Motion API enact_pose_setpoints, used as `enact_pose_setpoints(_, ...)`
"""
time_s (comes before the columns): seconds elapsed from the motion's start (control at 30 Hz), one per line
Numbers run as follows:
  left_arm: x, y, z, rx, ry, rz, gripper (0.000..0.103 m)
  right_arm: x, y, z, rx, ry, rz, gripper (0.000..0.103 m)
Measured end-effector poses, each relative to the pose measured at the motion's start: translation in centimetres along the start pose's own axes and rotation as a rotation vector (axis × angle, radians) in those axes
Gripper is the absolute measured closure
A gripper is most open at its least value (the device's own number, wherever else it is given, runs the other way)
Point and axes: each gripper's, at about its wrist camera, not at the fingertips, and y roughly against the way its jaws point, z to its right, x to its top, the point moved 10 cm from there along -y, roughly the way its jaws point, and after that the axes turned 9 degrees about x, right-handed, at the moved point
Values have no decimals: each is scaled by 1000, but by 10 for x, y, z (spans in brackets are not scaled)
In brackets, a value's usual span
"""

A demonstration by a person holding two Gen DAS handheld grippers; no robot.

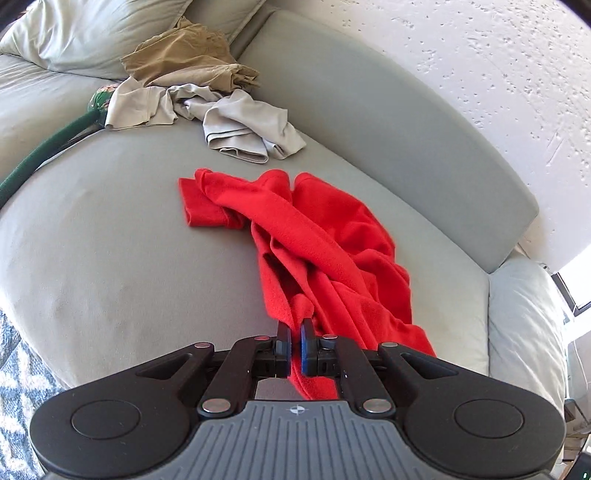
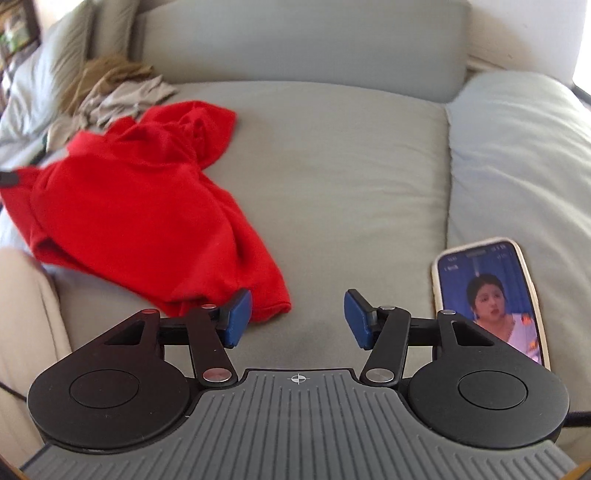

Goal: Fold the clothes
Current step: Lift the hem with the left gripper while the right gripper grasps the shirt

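Observation:
A crumpled red garment (image 1: pixel 317 243) lies stretched along the grey sofa seat (image 1: pixel 110 240). My left gripper (image 1: pixel 294 332) is shut on the near edge of this red garment, with red cloth pinched between the blue pads. In the right wrist view the red garment (image 2: pixel 140 206) spreads over the left half of the seat. My right gripper (image 2: pixel 297 317) is open just above the seat, its left pad (image 2: pixel 236 317) right beside the garment's near hem, nothing between the fingers.
A pale grey garment (image 1: pixel 236 122) and a tan garment (image 1: pixel 184 62) are piled at the back of the seat near a cushion (image 1: pixel 85 33). A phone (image 2: pixel 491 299) with a lit screen leans against the right armrest (image 2: pixel 524 166). A green hose-like object (image 1: pixel 48 147) lies left.

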Motion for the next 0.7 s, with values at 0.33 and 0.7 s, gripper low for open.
enact_pose_setpoints(0.33,-14,-19,-12,35,-10,-36,99,-11,11,-25,-53,210,60,49)
enact_pose_setpoints(0.7,-28,-35,-34,-9,143,-107,68,9,-12,-21,-27,191,109,62)
